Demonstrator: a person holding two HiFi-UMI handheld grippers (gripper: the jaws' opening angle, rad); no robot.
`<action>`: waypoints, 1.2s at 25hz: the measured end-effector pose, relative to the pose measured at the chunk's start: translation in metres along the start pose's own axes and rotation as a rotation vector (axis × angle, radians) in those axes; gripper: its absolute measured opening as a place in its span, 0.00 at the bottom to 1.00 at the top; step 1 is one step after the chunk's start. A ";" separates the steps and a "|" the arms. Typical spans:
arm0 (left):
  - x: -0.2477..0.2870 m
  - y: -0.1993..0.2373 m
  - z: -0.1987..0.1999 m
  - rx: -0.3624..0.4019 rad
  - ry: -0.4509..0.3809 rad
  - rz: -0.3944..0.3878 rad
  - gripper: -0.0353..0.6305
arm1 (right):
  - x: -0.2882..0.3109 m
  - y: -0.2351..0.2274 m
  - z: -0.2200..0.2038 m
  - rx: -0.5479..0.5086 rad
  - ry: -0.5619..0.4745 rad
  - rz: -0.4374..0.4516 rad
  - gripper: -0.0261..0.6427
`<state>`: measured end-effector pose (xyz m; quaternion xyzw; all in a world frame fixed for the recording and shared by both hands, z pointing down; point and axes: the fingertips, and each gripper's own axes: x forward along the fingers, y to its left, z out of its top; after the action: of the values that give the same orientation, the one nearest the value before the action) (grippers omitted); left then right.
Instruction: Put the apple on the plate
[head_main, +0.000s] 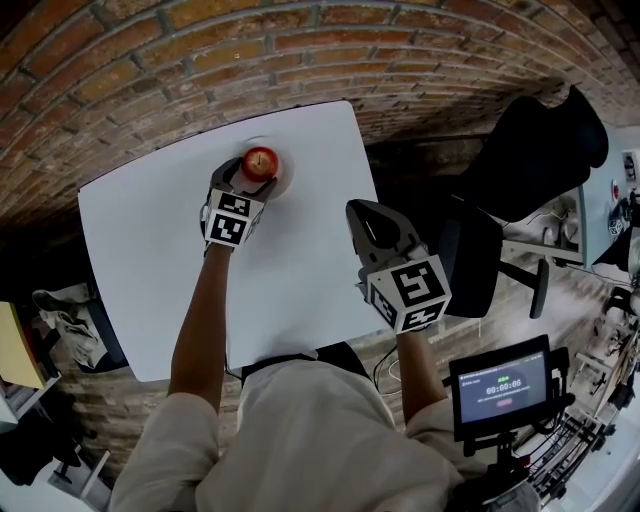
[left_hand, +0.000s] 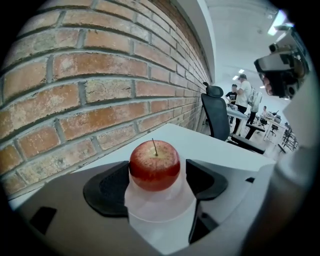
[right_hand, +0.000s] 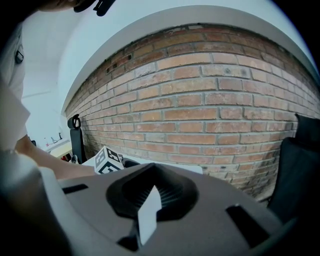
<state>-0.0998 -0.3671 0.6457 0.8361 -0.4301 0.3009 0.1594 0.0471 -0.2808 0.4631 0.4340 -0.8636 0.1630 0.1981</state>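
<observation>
A red apple (head_main: 260, 161) with a stem sits upright on a small white plate (head_main: 283, 178) at the far side of the white table (head_main: 150, 240). My left gripper (head_main: 250, 180) is at the plate, its jaws on either side of the apple. In the left gripper view the apple (left_hand: 154, 165) stands between the black pads (left_hand: 107, 187). A strip of the plate (left_hand: 160, 207) shows between the apple and the right pad, so this gripper is open. My right gripper (head_main: 362, 212) hangs over the table's right edge, shut and empty (right_hand: 149, 202).
A brick wall (head_main: 300, 50) runs along the table's far edge. A black office chair (head_main: 480, 250) stands right of the table. A screen on a stand (head_main: 503, 388) is at the lower right. Bags lie on the floor at the left (head_main: 60, 310).
</observation>
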 end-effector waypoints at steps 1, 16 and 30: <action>-0.001 0.002 -0.002 -0.005 0.003 0.004 0.57 | -0.001 0.000 0.001 -0.001 -0.002 -0.001 0.04; -0.073 -0.009 0.033 0.002 -0.076 0.023 0.57 | -0.022 0.022 0.039 -0.062 -0.093 0.034 0.04; -0.193 -0.062 0.077 -0.061 -0.272 0.101 0.38 | -0.072 0.050 0.076 -0.133 -0.220 0.079 0.04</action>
<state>-0.1071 -0.2515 0.4625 0.8411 -0.4984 0.1792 0.1097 0.0307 -0.2376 0.3572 0.4007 -0.9055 0.0645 0.1237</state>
